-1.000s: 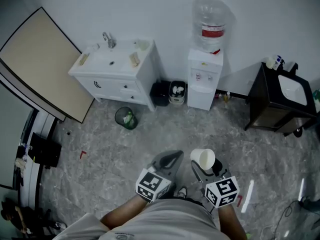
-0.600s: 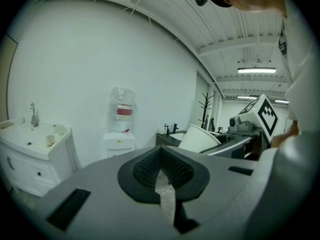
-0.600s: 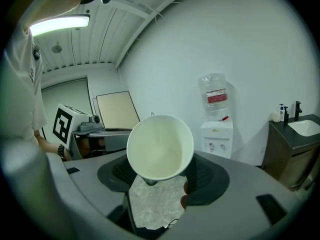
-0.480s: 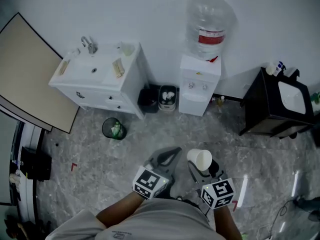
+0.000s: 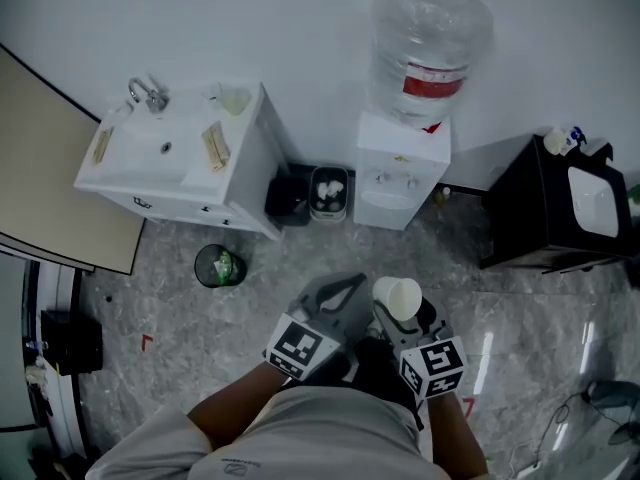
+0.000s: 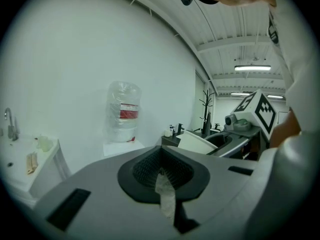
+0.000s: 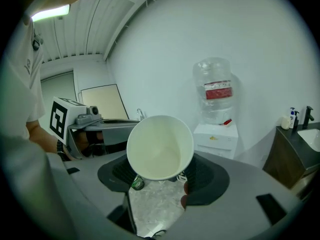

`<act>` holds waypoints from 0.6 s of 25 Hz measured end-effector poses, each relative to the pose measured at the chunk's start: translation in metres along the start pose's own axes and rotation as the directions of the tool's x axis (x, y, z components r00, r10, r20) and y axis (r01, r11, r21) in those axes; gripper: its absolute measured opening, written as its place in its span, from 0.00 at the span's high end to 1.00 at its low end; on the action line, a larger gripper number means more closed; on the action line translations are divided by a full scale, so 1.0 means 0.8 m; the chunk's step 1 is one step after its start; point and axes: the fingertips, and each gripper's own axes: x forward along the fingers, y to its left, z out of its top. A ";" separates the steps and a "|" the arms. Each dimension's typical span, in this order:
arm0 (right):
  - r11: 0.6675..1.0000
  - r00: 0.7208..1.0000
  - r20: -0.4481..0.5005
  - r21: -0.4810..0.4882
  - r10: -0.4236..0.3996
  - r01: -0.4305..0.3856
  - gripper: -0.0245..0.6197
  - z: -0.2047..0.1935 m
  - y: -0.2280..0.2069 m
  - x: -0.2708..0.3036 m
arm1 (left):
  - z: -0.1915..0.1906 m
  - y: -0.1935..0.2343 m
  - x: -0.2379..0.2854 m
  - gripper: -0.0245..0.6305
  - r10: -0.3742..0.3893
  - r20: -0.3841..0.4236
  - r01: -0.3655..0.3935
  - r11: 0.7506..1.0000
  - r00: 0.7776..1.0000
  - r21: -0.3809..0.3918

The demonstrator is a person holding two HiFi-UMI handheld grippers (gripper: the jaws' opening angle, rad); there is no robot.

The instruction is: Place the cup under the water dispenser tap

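Observation:
A white paper cup (image 5: 398, 296) (image 7: 160, 146) sits tilted between the jaws of my right gripper (image 5: 402, 313) (image 7: 157, 176), its open mouth facing the right gripper view's camera. The white water dispenser (image 5: 404, 169) (image 7: 217, 135) stands against the wall ahead, across a stretch of floor, with a clear bottle (image 5: 430, 33) (image 7: 216, 90) on top. Its taps (image 5: 395, 179) are small above a recess. My left gripper (image 5: 334, 305) (image 6: 162, 176) hangs beside the right one with its jaws together and nothing in them. The left gripper view also shows the bottle (image 6: 123, 111).
A white sink cabinet (image 5: 235, 183) stands left of the dispenser, with a black bin (image 5: 284, 197) and a small bin (image 5: 328, 190) between them. A green waste basket (image 5: 218, 265) sits on the marble floor. A dark cabinet with a basin (image 5: 545, 218) stands at the right.
Both grippers and the head have moved forward toward the wall. The dispenser and sink cabinet look larger and nearer. The cup stays in the right gripper.

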 end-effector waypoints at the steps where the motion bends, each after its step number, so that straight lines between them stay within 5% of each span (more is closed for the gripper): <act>1: 1.000 1.000 -0.008 -0.003 0.003 -0.003 0.52 0.002 -0.013 0.015 | -0.002 0.011 0.013 0.95 0.001 -0.001 -0.001 1.000 1.000 0.002; 15: 0.989 0.984 -0.157 -0.103 0.088 -0.105 0.52 0.013 -0.186 0.218 | 0.017 0.167 0.192 0.95 0.135 0.036 -0.132 0.988 0.990 -0.082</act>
